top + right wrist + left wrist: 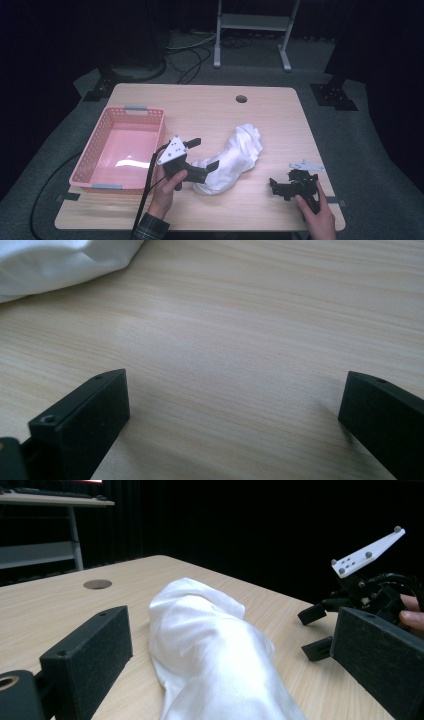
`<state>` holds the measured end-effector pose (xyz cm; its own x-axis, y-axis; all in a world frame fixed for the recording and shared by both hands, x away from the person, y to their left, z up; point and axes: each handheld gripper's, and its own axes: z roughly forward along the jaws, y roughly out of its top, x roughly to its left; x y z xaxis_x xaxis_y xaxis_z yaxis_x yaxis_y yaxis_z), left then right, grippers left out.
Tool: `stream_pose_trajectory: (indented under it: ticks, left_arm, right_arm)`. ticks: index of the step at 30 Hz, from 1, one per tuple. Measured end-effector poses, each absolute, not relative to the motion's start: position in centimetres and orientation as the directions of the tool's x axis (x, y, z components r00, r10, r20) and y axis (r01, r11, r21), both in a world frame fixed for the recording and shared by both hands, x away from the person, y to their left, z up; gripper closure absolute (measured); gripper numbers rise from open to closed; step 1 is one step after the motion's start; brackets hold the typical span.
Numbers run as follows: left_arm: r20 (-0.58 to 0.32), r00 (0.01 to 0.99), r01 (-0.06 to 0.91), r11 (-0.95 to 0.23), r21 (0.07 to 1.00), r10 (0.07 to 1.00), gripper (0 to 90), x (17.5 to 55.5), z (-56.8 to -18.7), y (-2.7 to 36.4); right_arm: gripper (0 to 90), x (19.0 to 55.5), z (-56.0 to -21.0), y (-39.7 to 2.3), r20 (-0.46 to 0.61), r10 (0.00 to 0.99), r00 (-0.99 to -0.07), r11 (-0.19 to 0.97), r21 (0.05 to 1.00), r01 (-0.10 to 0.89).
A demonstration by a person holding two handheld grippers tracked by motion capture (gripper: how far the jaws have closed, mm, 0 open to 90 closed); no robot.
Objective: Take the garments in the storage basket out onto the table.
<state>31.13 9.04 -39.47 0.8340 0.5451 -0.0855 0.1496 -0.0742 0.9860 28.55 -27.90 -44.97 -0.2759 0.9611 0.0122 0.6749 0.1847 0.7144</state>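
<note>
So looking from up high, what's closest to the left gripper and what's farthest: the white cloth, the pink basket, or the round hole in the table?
From the left gripper:
1. White cloth, between its jaws.
2. Pink basket, just to its left.
3. Round hole, far edge of the table.

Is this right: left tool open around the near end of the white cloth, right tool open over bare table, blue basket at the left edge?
One thing is wrong: the basket is pink, not blue, as the high view shows. The rest holds: the left tool stands open around the near end of the white cloth, and the right tool is open over bare table.
</note>
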Motion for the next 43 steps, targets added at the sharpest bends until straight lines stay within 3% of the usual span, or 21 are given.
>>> stream_pose_trajectory:
  ticks: [31,43]
  left_arm:
    - [-0.061,0.834,0.114,-0.064,0.991,0.549,3.1,28.6,-44.2,10.9]
    - [-0.056,0.834,0.095,-0.044,0.994,0.55,3.1,28.4,-44.4,11.2]
  right_arm:
    - [0.0,28.5,-45.0,-27.9,0.012,0.961,-0.276,0.185,0.714,0.675]
    - [0.0,28.5,-45.0,-27.9,0.012,0.961,-0.276,0.185,0.714,0.675]
